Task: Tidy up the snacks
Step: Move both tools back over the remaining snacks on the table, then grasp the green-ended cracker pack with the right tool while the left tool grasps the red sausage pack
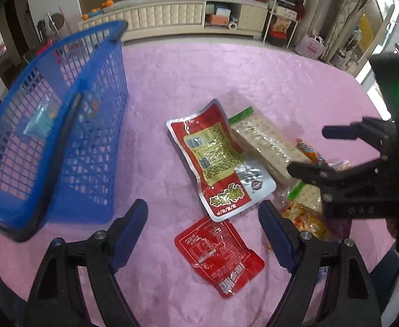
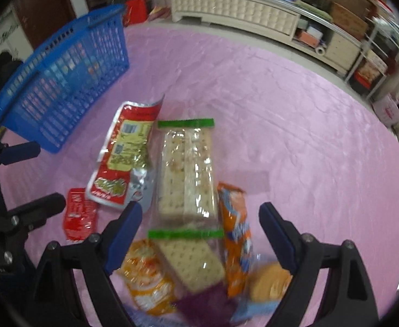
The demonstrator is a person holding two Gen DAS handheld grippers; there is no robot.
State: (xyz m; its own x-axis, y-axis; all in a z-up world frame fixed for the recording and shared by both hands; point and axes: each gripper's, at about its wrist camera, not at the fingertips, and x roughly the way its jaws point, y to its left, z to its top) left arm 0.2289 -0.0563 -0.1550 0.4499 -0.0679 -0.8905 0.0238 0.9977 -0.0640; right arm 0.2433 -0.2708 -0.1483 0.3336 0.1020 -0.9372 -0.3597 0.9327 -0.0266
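A pile of snacks lies on the pink cloth (image 1: 172, 81). It holds a large red pouch (image 1: 215, 158) (image 2: 123, 158), a small red packet (image 1: 218, 256) (image 2: 78, 218), a long cracker pack (image 1: 264, 141) (image 2: 185, 174), a second cracker pack (image 2: 191, 261), an orange wrapper (image 2: 236, 231), a yellow packet (image 2: 145, 275) and a round pastry (image 2: 270, 283). My left gripper (image 1: 202, 212) hangs open above the two red packs. Over the cracker packs my right gripper (image 2: 200, 212) is open, touching nothing. A blue mesh basket (image 1: 90, 141) (image 2: 63, 81) stands to the left.
A pale blue item (image 1: 40, 121) lies inside the basket. Beyond the table's far edge runs a white low cabinet (image 1: 172, 16) with shelves (image 1: 283, 19) beside it. Each gripper shows at the side of the other's view: right gripper (image 1: 309, 150), left gripper (image 2: 48, 173).
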